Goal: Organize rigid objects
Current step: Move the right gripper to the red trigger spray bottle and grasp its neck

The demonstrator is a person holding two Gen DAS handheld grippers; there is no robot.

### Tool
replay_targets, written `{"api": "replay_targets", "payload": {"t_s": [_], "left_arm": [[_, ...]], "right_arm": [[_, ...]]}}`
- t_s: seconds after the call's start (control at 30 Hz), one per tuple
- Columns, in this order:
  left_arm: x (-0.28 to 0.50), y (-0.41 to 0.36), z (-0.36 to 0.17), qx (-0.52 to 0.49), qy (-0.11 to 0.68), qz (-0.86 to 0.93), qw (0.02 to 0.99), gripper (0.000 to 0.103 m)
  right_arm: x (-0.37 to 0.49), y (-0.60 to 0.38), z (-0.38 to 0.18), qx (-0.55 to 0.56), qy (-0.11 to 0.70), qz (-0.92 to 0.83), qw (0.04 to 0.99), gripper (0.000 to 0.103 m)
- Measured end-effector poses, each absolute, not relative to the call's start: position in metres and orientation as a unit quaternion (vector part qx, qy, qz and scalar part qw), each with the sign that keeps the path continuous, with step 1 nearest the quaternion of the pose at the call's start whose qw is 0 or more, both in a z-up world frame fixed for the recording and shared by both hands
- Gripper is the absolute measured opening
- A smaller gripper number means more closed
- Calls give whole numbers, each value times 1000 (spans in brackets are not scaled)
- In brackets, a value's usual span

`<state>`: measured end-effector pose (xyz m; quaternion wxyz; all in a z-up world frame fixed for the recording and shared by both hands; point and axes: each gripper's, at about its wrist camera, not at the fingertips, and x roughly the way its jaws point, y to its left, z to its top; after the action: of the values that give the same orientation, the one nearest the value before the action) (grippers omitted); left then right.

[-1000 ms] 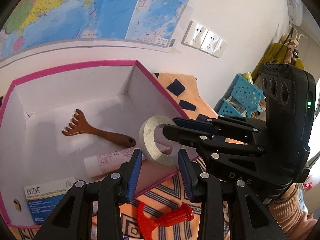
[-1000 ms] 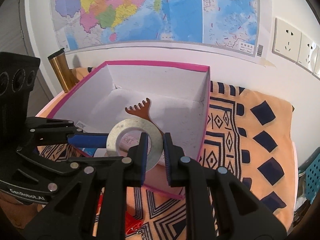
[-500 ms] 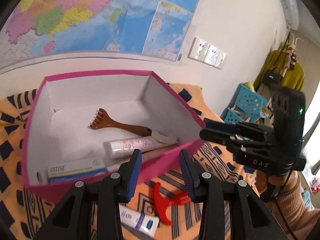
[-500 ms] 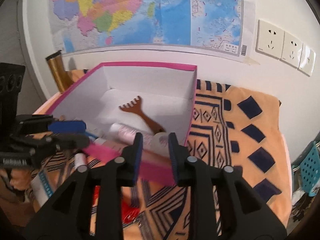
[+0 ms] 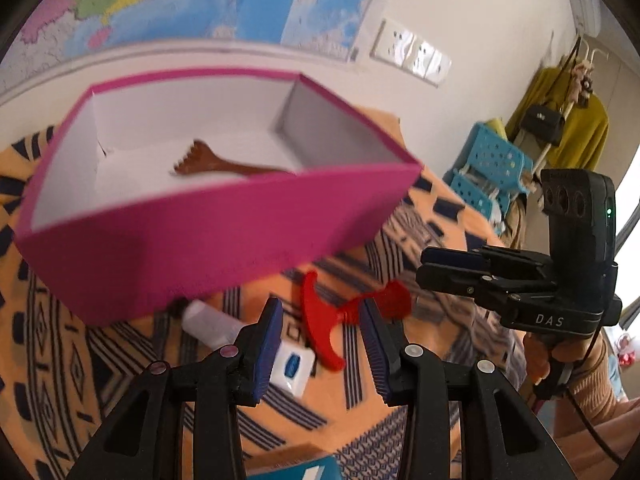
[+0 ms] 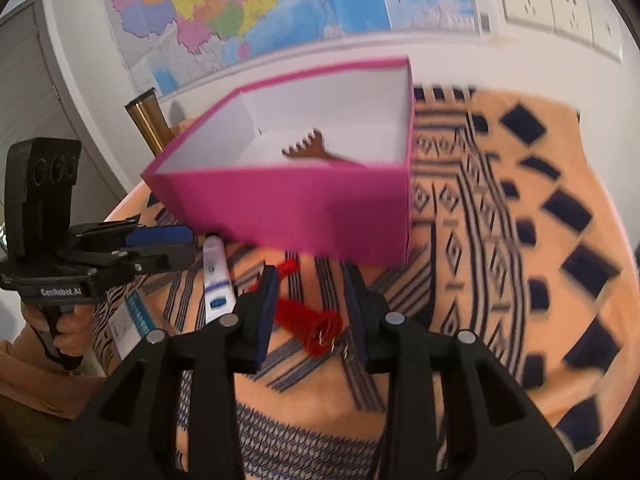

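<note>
A pink box [image 5: 200, 248] [image 6: 300, 208] with white inner walls stands on the patterned orange cloth, and a brown rake-shaped scraper [image 5: 208, 166] [image 6: 308, 150] shows inside it. In front of the box lie a red T-handled tool [image 5: 320, 332] [image 6: 308, 320] and a white tube [image 5: 208, 322] [image 6: 216, 276]. My left gripper [image 5: 320, 308] [image 6: 188, 240] hovers open over the red tool, nothing between its pads. My right gripper [image 6: 312, 276] [image 5: 424, 266] is open and empty too, above the tool's handle end.
A teal-and-white carton [image 6: 136, 316] lies at the cloth's near left edge. A gold cylinder [image 6: 148, 120] stands behind the box by the wall. Blue perforated baskets [image 5: 492, 172] and a hanging yellow garment [image 5: 576, 128] are off to the right. A hand [image 6: 60, 328] holds the left gripper's handle.
The right gripper let the metal ring go into the box and its jaws opened. Both grippers drew back from the box and sank toward the cloth in front of it.
</note>
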<state>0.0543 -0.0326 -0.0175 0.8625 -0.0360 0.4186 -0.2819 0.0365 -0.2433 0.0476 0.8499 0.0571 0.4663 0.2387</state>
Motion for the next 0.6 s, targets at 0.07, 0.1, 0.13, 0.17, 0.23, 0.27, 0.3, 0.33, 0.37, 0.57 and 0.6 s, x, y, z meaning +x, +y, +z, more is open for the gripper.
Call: {"api": "replay_targets", "payload": {"t_s": [0.07,0.1,0.13,0.17,0.23,0.27,0.3,0.33,0.37,0.57,0.6], "left_arm": [[55,-37,-24,-30,430,-282,857,40],[55,-39,-26,-28,434,-282,855,40],[56,-40,-29,-27,439,-282,853,40],[56,-41,-30,-29,441,-284,851,40],[57,-42,-33,-31,446,-285,848,40],[58,-42,-34,-30,447,-284,848,40],[58,-42,-35,-30,448,-284,847,40],[59,-42,-36,-31,451,-283,846,40],[59,-42,-38,-31,452,-283,845,40],[61,-46,-42,-26,461,-283,841,40],[61,-48,-43,-26,463,-284,839,40]], "right_arm": [[32,-242,39,62,476,236,845,36],[30,-242,36,63,480,235,843,36],[29,-241,32,63,485,231,841,36],[29,-241,30,63,488,228,840,36],[28,-241,26,64,491,223,840,36],[29,-241,24,68,493,222,839,36],[30,-241,22,70,495,221,837,36],[31,-240,19,71,497,219,836,36],[31,-241,17,71,499,217,836,36],[35,-242,10,74,503,214,834,35],[35,-243,10,75,503,215,834,35]]}}
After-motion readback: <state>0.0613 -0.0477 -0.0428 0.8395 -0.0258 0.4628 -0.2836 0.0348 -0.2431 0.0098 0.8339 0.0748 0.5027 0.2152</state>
